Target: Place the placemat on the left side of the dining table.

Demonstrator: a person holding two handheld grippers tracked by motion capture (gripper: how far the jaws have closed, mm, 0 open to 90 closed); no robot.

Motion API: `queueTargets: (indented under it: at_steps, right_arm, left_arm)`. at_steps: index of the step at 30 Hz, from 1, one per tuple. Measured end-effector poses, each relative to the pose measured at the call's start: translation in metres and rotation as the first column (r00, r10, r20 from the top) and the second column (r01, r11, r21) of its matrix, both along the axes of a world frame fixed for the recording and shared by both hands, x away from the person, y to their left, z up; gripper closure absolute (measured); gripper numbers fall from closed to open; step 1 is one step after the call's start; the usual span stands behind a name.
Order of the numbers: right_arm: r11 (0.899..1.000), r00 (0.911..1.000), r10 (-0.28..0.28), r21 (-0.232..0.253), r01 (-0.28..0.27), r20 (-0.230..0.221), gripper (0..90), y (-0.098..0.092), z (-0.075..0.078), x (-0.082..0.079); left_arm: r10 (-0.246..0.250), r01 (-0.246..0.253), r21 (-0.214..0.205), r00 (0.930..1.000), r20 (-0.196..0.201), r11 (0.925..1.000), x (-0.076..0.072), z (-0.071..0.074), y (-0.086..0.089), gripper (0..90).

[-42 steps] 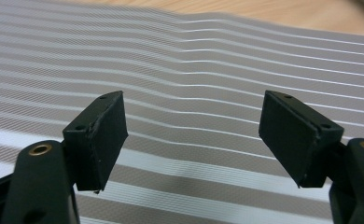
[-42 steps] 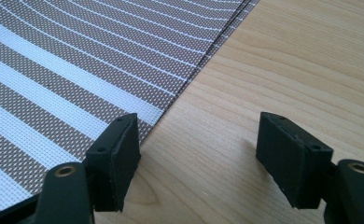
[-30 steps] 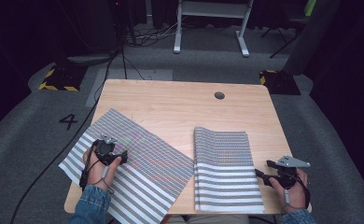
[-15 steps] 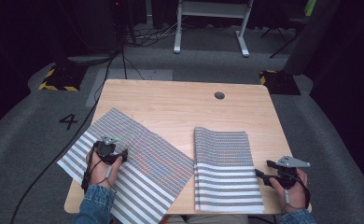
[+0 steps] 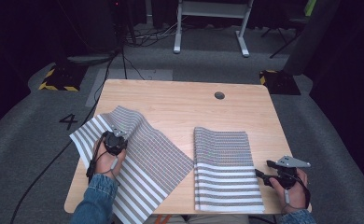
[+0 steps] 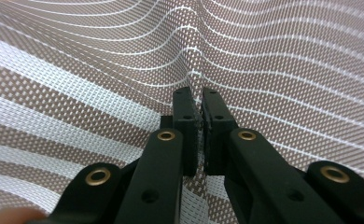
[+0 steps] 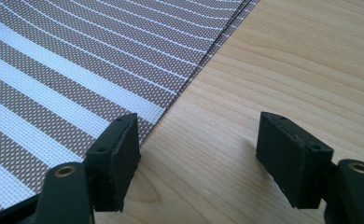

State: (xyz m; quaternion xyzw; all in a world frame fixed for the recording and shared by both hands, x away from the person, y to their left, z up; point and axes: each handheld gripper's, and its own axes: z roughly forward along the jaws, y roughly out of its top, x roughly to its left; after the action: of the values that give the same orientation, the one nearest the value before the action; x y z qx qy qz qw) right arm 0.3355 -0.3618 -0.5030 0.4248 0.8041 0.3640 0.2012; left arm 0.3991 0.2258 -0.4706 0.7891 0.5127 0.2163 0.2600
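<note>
Left gripper: jaws have just been closing and now pinch a raised ridge of the unfolded striped placemat, which lies left of the folded striped placemat on the surface.
Right gripper: jaws wide apart, nothing between them, poised at the right edge of the folded striped placemat.
Slip risk: the pinch takes only a thin pleat of mesh; a quick lift could pull it free.
Drag risk: the placemat overhangs the near edge; a sideways pull may slide it off.
Collision risk: swinging it rightward could nudge the folded striped placemat askew.
</note>
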Motion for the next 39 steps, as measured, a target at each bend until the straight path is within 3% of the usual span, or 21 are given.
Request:
queueTargets:
  at_steps: [5,8,9,10,14,16,17,19,20,21,22,23,24,26,28,32,34,35,36,38,39]
  right_arm:
    - [1.0,1.0,0.0,0.004,0.0,0.002,30.4,0.0,0.0,0.0]
    - [1.0,1.0,0.0,0.002,0.0,0.001,30.3,0.0,0.0,0.0]
    - [1.0,1.0,-0.001,-0.001,0.001,0.001,30.3,0.0,0.0,0.0]
    - [1.0,1.0,-0.001,-0.001,0.001,0.001,30.3,0.0,0.0,0.0]
    - [1.0,1.0,-0.001,-0.001,0.001,0.001,30.3,0.0,0.0,0.0]
    - [1.0,1.0,-0.001,-0.001,0.001,0.001,30.3,0.0,0.0,0.0]
    - [1.0,1.0,-0.001,-0.002,0.001,0.001,30.2,0.0,0.0,0.0]
    - [1.0,1.0,-0.002,-0.002,0.002,0.002,30.2,0.0,0.0,0.0]
    - [1.0,1.0,-0.008,-0.005,0.008,0.002,30.2,0.0,0.0,-0.001]
    - [1.0,1.0,-0.008,-0.005,0.008,0.002,30.2,0.0,0.0,-0.001]
    - [1.0,0.9999,-0.012,-0.006,0.012,0.002,30.2,0.0,0.0,-0.001]
    - [1.0,0.9999,-0.014,-0.005,0.014,0.004,30.2,0.001,0.0,-0.001]
    - [1.0,0.9999,-0.015,-0.006,0.015,0.004,30.1,0.001,0.0,-0.001]
    - [1.0,0.9999,-0.015,-0.005,0.015,0.002,30.1,0.001,0.0,-0.001]
    - [1.0,0.9999,-0.016,-0.003,0.016,0.001,30.1,0.001,0.0,-0.001]
    - [1.0,0.9999,-0.016,-0.004,0.016,0.001,30.1,0.001,0.0,-0.001]
    - [1.0,0.9999,-0.015,-0.004,0.015,0.001,30.1,0.001,0.0,-0.001]
    - [1.0,0.9999,-0.015,-0.004,0.015,0.001,30.1,0.001,0.0,-0.001]
    - [1.0,0.9999,-0.015,-0.004,0.015,0.001,30.1,0.001,0.0,-0.001]
    - [1.0,0.9999,-0.015,-0.005,0.015,0.002,30.1,0.001,0.0,-0.001]
    - [1.0,0.9999,-0.015,-0.005,0.015,0.002,30.1,0.001,0.0,-0.001]
  left_arm:
    - [-0.087,0.087,0.041,0.9961,0.014,0.9954,0.014,0.016,0.007,87.0]
    - [-0.134,0.134,0.025,0.9909,0.002,0.9906,0.024,0.018,0.013,87.0]
    - [-0.167,0.167,0.018,0.986,-0.004,0.9858,0.03,0.016,0.013,87.0]
    - [-0.167,0.167,0.018,0.986,-0.004,0.9858,0.03,0.016,0.013,87.0]
    - [-0.235,0.235,-0.006,0.972,-0.008,0.972,0.044,0.011,0.004,86.9]
    - [-0.255,0.255,0.002,0.9668,-0.009,0.9669,0.051,0.007,-0.001,86.6]
    - [-0.272,0.272,-0.005,0.9622,0.003,0.9622,0.059,0.003,-0.003,83.8]
    - [-0.27,0.27,-0.011,0.9628,0.012,0.9627,0.063,0.0,-0.003,78.9]
    - [-0.258,0.259,-0.007,0.9653,0.037,0.9659,0.066,-0.003,-0.004,61.1]
    - [-0.246,0.247,-0.005,0.968,0.05,0.9691,0.067,-0.005,-0.005,61.1]
    - [-0.243,0.244,-0.005,0.9681,0.06,0.9698,0.068,-0.005,-0.005,55.3]
    - [-0.219,0.219,0.009,0.9721,0.084,0.9757,0.067,-0.004,-0.006,36.5]
    - [-0.219,0.219,0.009,0.9721,0.084,0.9757,0.067,-0.004,-0.006,32.0]
    - [-0.183,0.186,-0.019,0.9756,0.122,0.9823,0.06,0.004,-0.004,26.7]
    - [-0.172,0.178,-0.033,0.9765,0.129,0.9835,0.056,0.007,-0.004,25.7]
    - [-0.174,0.186,-0.079,0.975,0.139,0.9794,0.032,0.015,-0.007,28.0]
    - [-0.191,0.202,-0.074,0.9724,0.134,0.9765,0.016,0.016,-0.009,28.0]
    - [-0.2,0.21,-0.075,0.9717,0.125,0.9747,-0.002,0.015,-0.013,27.0]
    - [-0.2,0.21,-0.075,0.9717,0.125,0.9747,-0.002,0.015,-0.013,26.8]
    - [-0.181,0.188,-0.059,0.9777,0.106,0.9804,-0.027,0.012,-0.019,25.9]
    - [-0.181,0.188,-0.059,0.9777,0.106,0.9804,-0.027,0.012,-0.019,25.4]
